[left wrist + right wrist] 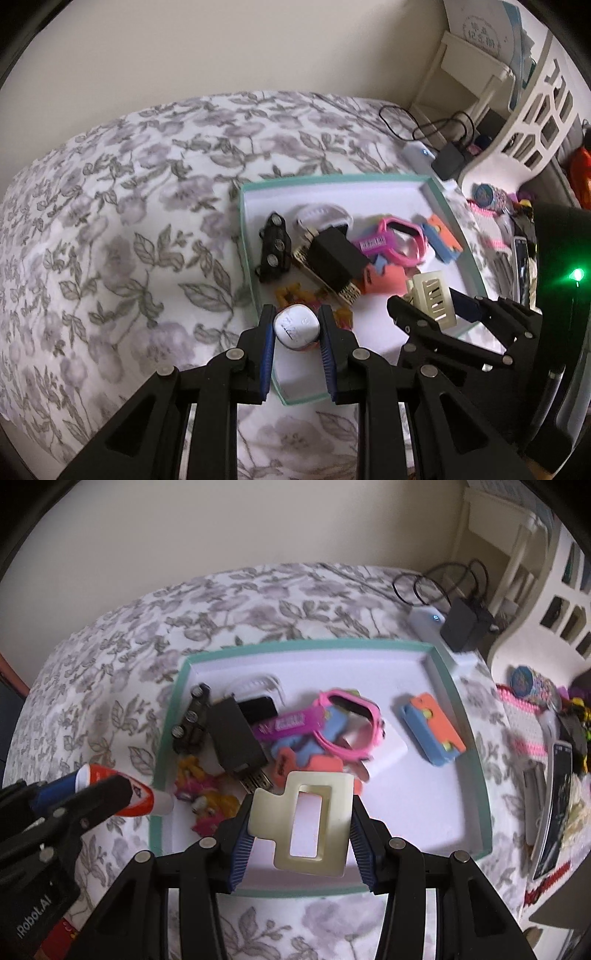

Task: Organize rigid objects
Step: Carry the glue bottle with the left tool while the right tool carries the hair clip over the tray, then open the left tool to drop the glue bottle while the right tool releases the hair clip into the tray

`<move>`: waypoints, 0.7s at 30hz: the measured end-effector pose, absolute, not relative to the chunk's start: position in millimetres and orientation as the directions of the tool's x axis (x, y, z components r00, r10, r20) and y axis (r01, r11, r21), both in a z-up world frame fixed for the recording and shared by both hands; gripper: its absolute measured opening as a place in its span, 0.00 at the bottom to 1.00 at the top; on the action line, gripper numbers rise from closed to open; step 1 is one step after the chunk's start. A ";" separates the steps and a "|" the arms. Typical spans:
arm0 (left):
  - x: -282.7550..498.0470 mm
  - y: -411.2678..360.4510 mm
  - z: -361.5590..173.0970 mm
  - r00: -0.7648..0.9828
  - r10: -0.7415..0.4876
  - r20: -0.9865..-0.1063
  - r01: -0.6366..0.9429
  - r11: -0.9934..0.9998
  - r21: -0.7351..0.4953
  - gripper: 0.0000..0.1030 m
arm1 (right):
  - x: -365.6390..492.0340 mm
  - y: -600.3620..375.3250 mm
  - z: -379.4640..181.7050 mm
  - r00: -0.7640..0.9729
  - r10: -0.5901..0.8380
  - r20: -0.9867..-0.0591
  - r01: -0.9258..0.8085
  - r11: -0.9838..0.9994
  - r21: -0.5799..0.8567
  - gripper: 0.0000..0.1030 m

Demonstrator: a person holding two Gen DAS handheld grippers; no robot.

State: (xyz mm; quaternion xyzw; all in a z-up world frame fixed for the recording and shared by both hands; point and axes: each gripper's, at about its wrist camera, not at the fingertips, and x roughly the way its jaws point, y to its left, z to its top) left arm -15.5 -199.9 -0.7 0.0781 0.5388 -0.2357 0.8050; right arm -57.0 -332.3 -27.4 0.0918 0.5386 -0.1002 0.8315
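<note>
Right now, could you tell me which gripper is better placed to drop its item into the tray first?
Right. The right gripper holds the cream clip over bare tray floor. The left gripper holds a glue stick at the tray's near-left edge, above toys.

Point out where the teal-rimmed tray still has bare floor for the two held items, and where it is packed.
Bare floor lies along the tray's far wall, down its right side past the blue-and-orange block, and in the near right corner. The left half is crowded: black toy car, black adapter, pink watch, yellow-pink figure.
</note>
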 end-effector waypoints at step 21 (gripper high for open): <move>4.6 -202.7 -61.6 0.164 -0.270 -0.949 0.375 0.907 -0.193 0.23 | -55.1 -349.1 -66.2 0.290 -0.057 -0.955 0.328 0.944 0.043 0.49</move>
